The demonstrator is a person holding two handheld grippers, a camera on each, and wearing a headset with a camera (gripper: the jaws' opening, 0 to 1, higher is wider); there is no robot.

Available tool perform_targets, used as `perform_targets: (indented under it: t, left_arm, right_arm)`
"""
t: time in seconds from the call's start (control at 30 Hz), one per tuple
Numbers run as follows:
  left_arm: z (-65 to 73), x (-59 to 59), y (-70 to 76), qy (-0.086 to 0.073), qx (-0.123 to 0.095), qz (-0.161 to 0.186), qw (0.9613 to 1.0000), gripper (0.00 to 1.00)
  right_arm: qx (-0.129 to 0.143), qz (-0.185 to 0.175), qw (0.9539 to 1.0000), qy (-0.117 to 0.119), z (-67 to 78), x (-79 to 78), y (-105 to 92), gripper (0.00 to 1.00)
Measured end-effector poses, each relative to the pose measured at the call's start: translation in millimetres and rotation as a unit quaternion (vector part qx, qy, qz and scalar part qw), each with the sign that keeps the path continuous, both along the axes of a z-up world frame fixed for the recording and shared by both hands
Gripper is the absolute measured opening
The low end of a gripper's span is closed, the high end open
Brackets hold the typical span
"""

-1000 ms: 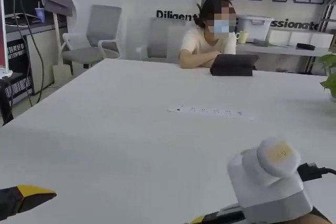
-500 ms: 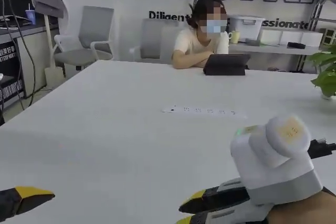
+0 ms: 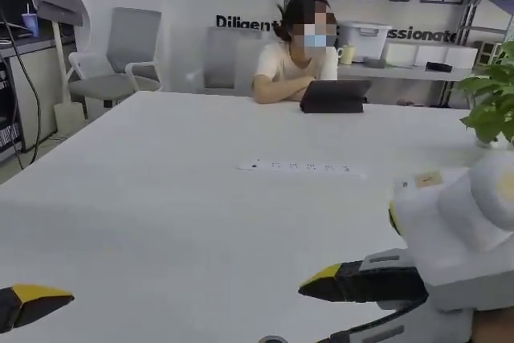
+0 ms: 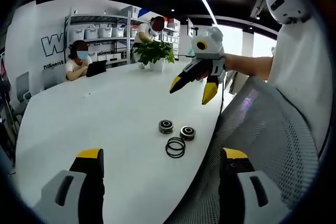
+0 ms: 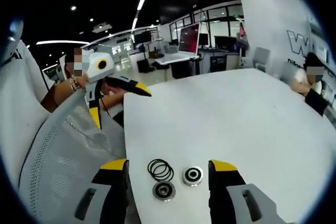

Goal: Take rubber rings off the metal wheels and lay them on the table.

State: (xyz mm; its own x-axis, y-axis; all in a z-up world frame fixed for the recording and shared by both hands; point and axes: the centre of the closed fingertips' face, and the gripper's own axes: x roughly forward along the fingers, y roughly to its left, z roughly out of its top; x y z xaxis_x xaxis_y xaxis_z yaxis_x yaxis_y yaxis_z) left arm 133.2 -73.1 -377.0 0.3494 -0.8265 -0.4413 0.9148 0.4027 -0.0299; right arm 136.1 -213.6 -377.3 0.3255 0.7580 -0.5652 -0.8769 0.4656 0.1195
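Lifts right tool clear, left tool likewise spread empty, rubber rings loose beside metal wheels on tabletop; stripping seemingly done.

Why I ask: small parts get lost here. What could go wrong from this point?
1. The loose black rubber rings and two small round metal wheels sit near the edge of the white table; a nudge from either open tool could knock them off toward the grey mesh chair.
2. The wheels lie unclamped, so pulling a ring with the right tool alone may drag a wheel; the left tool should probably steady it.
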Motion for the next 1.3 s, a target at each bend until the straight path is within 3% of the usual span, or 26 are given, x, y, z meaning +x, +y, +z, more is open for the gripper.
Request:
perform_targets:
  t: [0.33,0.6,0.93,1.3]
  left_arm:
    - [-3.0,2.0,2.6,0.003,-0.003,0.001,1.0,0.9]
    - [-7.2,3.9,2.3,0.01,-0.005,0.003,0.9999,0.93]
    - [-13.0,2.7,1.2,0.028,-0.007,0.005,0.9996,0.99]
    - [-24.8,-0.9,2.1,0.046,-0.004,0.01,0.9989,0.99]
  right_arm:
    - [0.041,-0.007,0.999,-0.018,3.8,-13.9,-15.6,0.8]
    - [0.062,-0.04,0.9969,-0.025,0.0,-20.6,-36.6,0.89]
    - [0.058,-0.088,0.9944,0.0,-29.5,-35.9,-63.7,0.96]
    - [0.044,-0.118,0.9919,0.022,-54.2,-44.5,-76.1,0.99]
